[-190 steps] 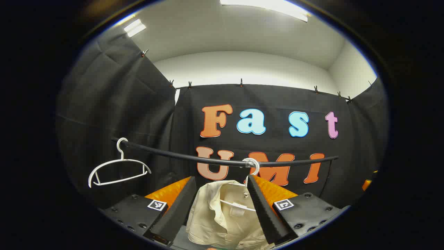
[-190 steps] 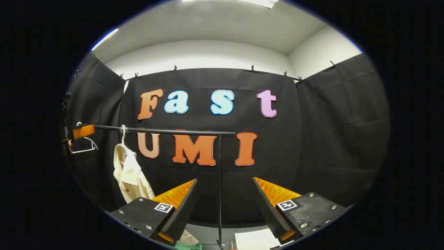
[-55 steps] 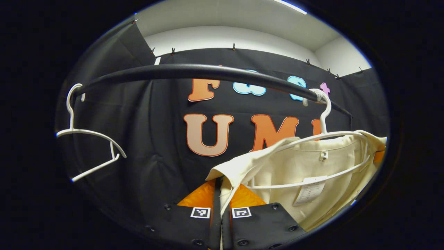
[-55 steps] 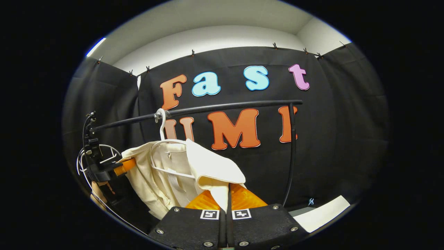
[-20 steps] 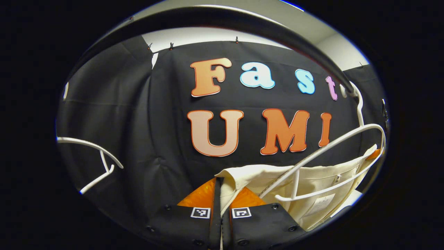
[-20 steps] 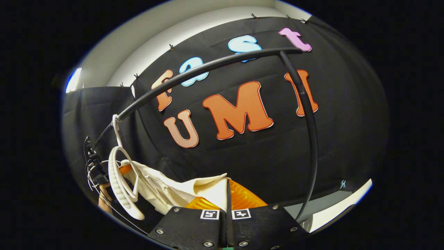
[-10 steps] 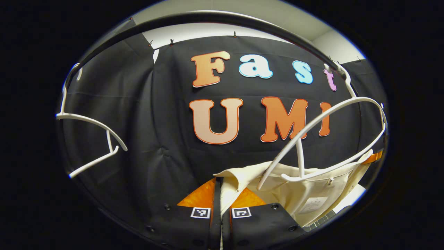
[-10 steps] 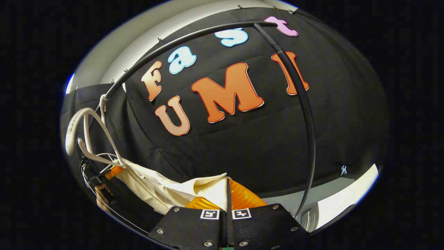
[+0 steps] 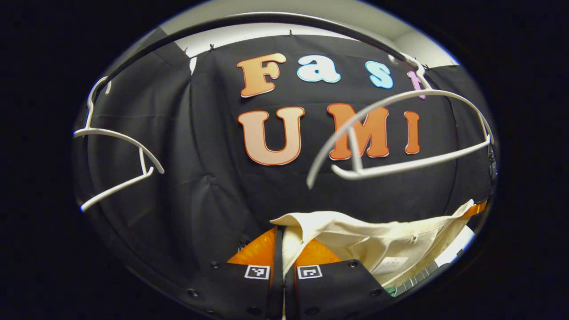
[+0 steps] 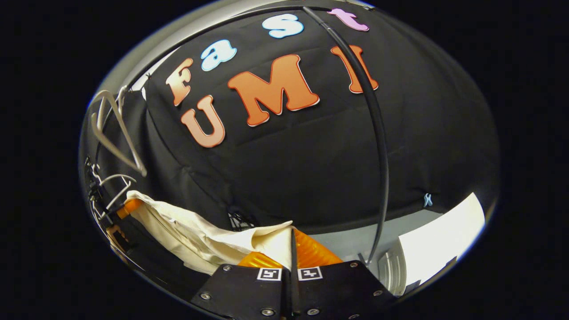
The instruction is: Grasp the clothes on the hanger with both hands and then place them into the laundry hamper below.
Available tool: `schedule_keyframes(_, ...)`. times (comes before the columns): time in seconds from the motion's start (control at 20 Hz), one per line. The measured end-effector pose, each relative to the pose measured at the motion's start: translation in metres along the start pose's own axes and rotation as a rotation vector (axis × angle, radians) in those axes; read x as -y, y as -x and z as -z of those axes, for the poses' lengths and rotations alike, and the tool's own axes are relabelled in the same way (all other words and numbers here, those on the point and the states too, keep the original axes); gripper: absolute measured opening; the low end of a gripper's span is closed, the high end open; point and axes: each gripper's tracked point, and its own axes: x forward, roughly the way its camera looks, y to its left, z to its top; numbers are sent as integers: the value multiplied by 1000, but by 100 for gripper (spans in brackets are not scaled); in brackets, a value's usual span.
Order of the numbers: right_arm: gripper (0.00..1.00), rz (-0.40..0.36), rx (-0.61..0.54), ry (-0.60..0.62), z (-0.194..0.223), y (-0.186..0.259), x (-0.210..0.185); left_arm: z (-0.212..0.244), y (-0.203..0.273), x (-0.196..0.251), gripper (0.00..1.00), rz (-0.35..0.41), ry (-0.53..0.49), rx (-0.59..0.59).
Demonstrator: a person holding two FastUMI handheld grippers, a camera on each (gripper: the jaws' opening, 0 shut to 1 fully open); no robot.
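Cream shirt (image 9: 378,231) hangs clear below the bare white hanger (image 9: 400,133) on the black rail (image 9: 249,20); left gripper (image 9: 281,249) is clenched on its collar. Right gripper view: right gripper (image 10: 291,249) pinches the shirt's (image 10: 195,235) other edge.

Cream cloth garment (image 9: 382,235) hangs clear below the bare white plastic hanger (image 9: 400,133), open gap between them. Black metal rail (image 9: 266,20) arcs overhead, second white hanger (image 9: 115,146) well off to the left. Black upright post (image 10: 378,146) stands to the right of the garment (image 10: 200,235).
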Motion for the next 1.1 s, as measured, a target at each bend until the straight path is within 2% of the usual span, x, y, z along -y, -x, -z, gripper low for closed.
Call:
schedule_keyframes(0.3,0,37,-73,-26,48,3,17,72,21,29,8,38,8,-131)
schedule_keyframes(1.1,0,102,-221,-118,149,-18,47,173,-5,135,8,188,32,-390)
